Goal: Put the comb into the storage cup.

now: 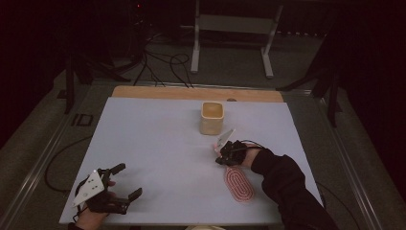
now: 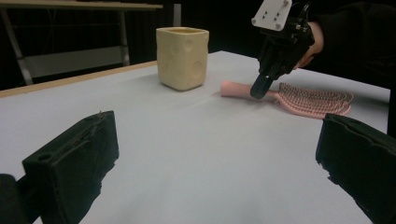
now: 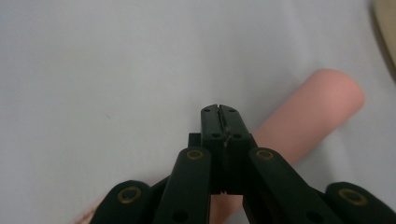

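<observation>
1. The pink hairbrush (image 1: pixel 238 182) lies flat on the white surface (image 1: pixel 158 158), its handle pointing toward the cream cup (image 1: pixel 212 117) and its bristled head nearer the person. Cup and brush stand apart.
2. The right gripper (image 1: pixel 224 154) hangs over the handle with its jaws pressed together and nothing between them; in the right gripper view the closed tips (image 3: pixel 219 112) sit directly above the pink shaft, pointing down at it.
3. Judging from this, the step in hand is either nudging the handle or preparing to take it. To grasp it, the jaws must first spread wider than the handle, then come down astride it.
4. Grip the handle across its width, midway along the shaft rather than at the rounded end, so the heavier head does not swing the brush down.
5. Keep the tips just off the surface while closing, so they do not scrape or push the brush away; a round handle will likely roll if pressed from one side only.
6. The left gripper (image 1: pixel 117 189) rests near the front left corner of the surface, well apart from the brush, jaws spread wide and holding nothing. It can remain there, or steady the cup later.
</observation>
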Available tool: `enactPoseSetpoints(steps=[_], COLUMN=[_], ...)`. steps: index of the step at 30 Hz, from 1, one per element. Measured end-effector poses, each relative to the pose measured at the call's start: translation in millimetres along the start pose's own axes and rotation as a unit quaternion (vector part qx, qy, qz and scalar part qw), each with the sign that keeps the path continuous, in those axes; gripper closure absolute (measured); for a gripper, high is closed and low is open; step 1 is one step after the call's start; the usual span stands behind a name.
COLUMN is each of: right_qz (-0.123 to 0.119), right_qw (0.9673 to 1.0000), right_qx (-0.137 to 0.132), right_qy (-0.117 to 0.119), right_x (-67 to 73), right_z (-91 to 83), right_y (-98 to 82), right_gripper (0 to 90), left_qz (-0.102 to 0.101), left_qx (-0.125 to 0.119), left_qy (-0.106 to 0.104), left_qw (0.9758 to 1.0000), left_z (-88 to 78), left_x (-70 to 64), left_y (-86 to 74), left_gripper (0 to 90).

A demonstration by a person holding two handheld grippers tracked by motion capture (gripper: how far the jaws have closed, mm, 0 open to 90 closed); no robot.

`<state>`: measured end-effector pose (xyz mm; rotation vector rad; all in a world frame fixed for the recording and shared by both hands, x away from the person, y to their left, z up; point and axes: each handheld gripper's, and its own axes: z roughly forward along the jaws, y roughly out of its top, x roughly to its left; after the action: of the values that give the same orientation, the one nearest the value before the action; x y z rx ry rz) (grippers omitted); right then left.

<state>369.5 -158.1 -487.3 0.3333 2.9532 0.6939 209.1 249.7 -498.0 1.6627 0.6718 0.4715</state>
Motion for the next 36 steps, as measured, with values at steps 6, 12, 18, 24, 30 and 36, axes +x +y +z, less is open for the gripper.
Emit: enactPoseSetpoints(steps=[6,12,18,24,30,36], right_qz=[0.018,0.061,0.081,0.107,0.130,0.154], right_qw=[0.9998,0.9976,0.9958,0.9925,0.9888,0.9847], right_qx=[0.000,-0.002,0.001,0.006,0.010,0.014], right_qy=[-0.012,-0.031,-0.042,-0.058,-0.073,-0.081], right_x=[-10.0,-21.4,-26.4,-31.7,-34.2,-30.5], right_z=[-8.0,-20.7,-27.9,-38.5,-48.9,-58.9], right_y=[-14.9,-38.9,-56.2,-77.0,-98.6,-117.6], right_gripper=[90.0,90.0,90.0,90.0,90.0,90.0], left_qz=[0.000,-0.001,0.000,0.000,-0.001,0.000], left_qx=[0.000,0.001,0.001,0.000,0.001,0.002], left_qy=[0.000,0.000,0.001,0.000,0.000,-0.001], left_qw=[1.0000,1.0000,1.0000,1.0000,1.0000,1.0000], left_z=[0.0,0.3,0.2,0.4,0.9,1.5], left_x=[-0.1,-0.3,-0.4,-0.4,-0.3,-0.5], left_y=[0.1,0.0,0.0,0.1,0.0,0.0], left_gripper=[0.1,0.1,0.1,0.1,0.1,0.1])
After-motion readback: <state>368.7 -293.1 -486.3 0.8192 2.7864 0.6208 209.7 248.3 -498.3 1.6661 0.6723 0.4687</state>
